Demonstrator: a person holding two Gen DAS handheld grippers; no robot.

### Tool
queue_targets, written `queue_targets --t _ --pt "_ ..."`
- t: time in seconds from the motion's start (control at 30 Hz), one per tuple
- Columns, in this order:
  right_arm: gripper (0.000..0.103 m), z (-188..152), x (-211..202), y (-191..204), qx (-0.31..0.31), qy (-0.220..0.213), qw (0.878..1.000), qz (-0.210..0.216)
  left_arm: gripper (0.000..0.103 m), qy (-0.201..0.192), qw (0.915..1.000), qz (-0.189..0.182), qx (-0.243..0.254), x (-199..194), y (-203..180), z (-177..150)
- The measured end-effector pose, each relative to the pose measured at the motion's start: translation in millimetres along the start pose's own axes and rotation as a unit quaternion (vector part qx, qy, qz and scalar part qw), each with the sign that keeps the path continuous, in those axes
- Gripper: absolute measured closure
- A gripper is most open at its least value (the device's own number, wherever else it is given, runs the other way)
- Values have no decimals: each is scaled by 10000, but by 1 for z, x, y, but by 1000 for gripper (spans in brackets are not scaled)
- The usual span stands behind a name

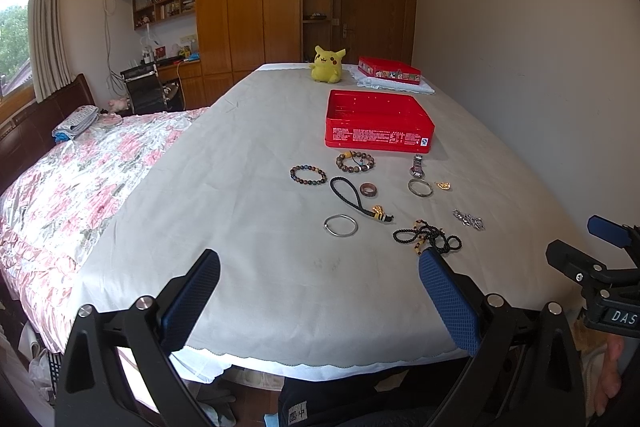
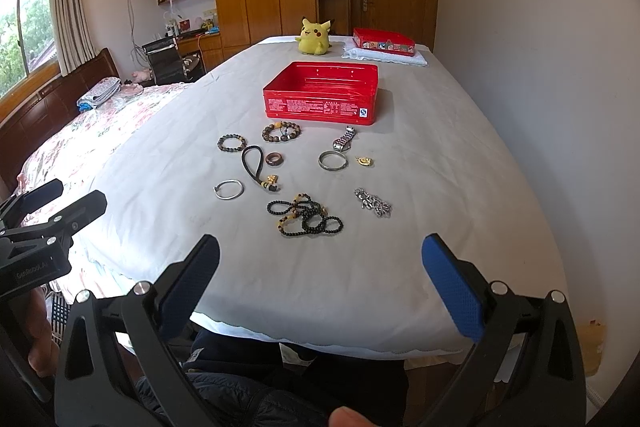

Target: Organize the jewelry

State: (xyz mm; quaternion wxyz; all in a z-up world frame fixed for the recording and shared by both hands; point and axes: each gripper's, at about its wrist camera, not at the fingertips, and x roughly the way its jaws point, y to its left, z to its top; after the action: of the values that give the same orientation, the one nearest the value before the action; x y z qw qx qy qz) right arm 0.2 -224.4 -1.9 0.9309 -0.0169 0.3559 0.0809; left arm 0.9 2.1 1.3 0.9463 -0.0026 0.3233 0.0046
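Observation:
An open red tin box [image 1: 378, 121] [image 2: 322, 95] stands mid-table on the white cloth. In front of it lie several loose pieces: two beaded bracelets [image 2: 231, 143] [image 2: 281, 131], a black cord loop [image 2: 256, 163], a brown ring [image 2: 275, 159], two silver bangles [image 2: 229, 189] [image 2: 332, 160], a watch [image 2: 345, 139], a gold pendant [image 2: 365, 161], a silver chain [image 2: 373, 203] and a black bead necklace [image 2: 306, 215] [image 1: 428, 237]. My left gripper [image 1: 320, 291] and right gripper [image 2: 320, 279] both hover open over the table's near edge, short of the jewelry, holding nothing.
A yellow plush toy [image 1: 328, 64] and a red lid [image 1: 389, 70] on a folded white cloth sit at the table's far end. A bed with a floral cover [image 1: 80, 179] lies to the left, a white wall close on the right. A person's legs show below the table edge.

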Motion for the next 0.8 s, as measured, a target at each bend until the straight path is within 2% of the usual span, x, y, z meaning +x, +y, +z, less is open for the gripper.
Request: queue_targets --t 0.5,0.8 --pt "3 5 3 2 -99 10 9999 14 4 61 10000 6 -21 5 1 2" --pt "3 6 15 0 -267 -89 9990 336 4 91 9998 91 -146 21 8 2"
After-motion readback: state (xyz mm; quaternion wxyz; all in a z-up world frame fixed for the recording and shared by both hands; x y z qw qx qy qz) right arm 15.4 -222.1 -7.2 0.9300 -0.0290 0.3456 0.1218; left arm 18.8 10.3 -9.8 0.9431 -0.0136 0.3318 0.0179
